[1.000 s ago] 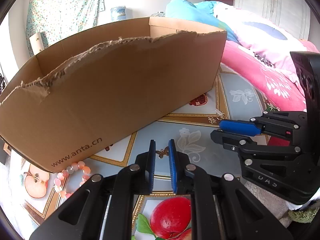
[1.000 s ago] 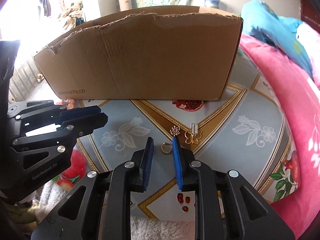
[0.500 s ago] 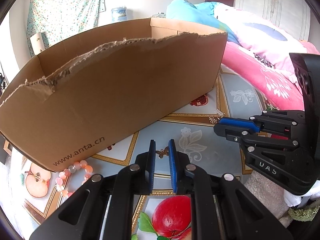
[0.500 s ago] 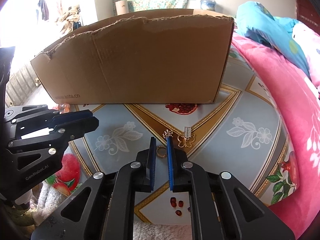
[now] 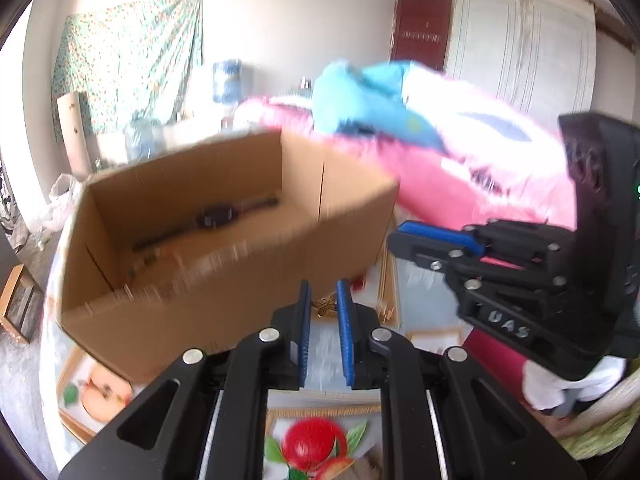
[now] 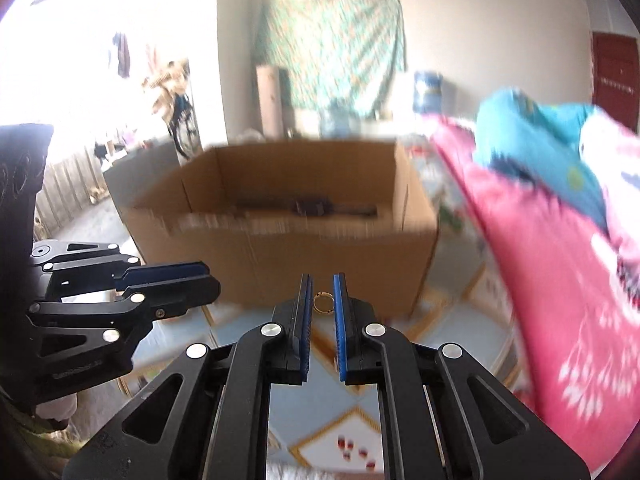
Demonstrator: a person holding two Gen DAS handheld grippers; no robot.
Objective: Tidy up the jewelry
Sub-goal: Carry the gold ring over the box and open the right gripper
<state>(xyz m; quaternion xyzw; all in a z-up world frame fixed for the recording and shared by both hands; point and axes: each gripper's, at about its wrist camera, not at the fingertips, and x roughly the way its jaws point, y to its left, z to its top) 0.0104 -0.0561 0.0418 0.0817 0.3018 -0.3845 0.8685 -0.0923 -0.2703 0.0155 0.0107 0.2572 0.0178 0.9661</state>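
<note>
— Handling first: what were those two pieces like?

— Tiny, and by my guess nearly weightless. The right tongs had just been closing, and the small gold ring sat between their blue pads, pinched across its width out near the tips. The left tongs were clenched on the small gold butterfly-shaped piece, also near the tips.

— Stiff or soft?

— Hard metal, I judged, smooth and apt to slip. Both looked thin enough that a hard squeeze might bend them. The ring could have rolled or popped out sideways if the pads had slackened. A hold across the rim between the ribbed pads seemed the right place.

— And where were they relative to the container?

— Both hung above the desk with the patterned blue and gold cloth, just short of the open brown cardboard box ahead. Its near rim was the edge to clear, though blur hid its exact line.

— Room to move?

— The box floor was mostly bare, except for a long dark object towards the far wall. The pink flowered quilt crowded the right side, and the two tongs were close together. I judged the free path to be forward over the rim.
</note>
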